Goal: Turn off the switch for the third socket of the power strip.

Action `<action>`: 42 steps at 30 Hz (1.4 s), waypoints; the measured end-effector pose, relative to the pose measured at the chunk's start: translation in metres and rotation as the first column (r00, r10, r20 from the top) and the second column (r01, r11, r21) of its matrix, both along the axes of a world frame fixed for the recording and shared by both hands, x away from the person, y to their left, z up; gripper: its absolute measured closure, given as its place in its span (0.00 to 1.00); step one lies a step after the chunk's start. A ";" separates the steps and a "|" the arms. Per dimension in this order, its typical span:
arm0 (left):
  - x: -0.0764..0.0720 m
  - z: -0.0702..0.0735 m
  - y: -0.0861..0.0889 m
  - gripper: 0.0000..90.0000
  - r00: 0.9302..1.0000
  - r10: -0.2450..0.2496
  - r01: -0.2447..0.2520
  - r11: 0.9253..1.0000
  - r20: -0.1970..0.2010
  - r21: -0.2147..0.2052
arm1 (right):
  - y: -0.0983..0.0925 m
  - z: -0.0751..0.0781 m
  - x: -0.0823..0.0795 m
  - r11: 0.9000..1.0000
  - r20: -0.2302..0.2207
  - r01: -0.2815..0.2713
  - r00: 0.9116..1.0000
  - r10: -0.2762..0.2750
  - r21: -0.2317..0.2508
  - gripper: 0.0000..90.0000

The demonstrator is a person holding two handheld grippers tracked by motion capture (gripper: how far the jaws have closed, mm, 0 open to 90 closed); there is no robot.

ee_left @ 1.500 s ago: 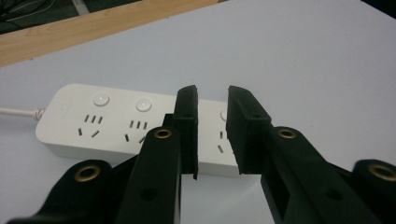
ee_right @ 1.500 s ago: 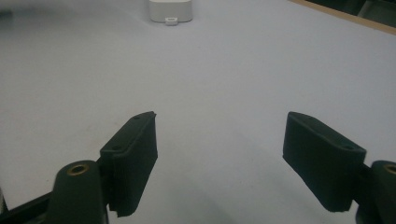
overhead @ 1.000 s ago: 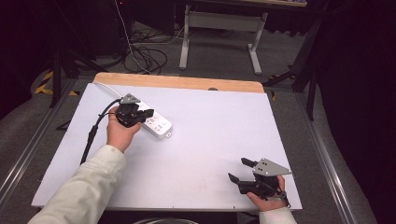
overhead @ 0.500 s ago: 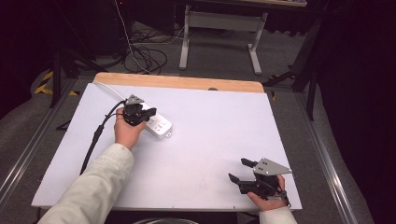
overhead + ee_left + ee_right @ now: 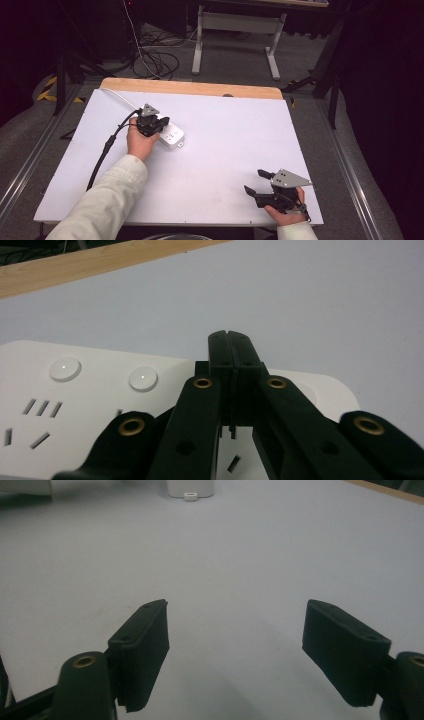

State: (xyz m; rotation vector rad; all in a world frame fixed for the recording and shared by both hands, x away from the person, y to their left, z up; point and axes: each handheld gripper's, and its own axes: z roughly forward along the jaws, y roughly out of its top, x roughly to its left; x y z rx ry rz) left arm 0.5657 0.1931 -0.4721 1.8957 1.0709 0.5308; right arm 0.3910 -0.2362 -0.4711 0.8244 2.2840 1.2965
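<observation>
Lying on the far-left part of the white rectangular tabletop, the white plastic power strip with round buttons and socket slots sits directly under the left gripper, whose black jaws are pressed together with nothing between them, their tips poised over the strip's top face. Well apart, near the tabletop's front right corner, the right gripper holds its jaws wide apart and empty above bare surface.

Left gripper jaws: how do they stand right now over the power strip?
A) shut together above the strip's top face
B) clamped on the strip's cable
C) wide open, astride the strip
A: in the left gripper view the left gripper shows its jaws pressed together, with nothing between, over the white power strip.
</observation>
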 end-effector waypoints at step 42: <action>0.000 -0.006 -0.005 1.00 0.999 0.035 -0.034 0.999 -0.026 0.029 | -0.001 0.000 0.000 1.000 -0.001 0.000 1.000 0.000 0.007 0.30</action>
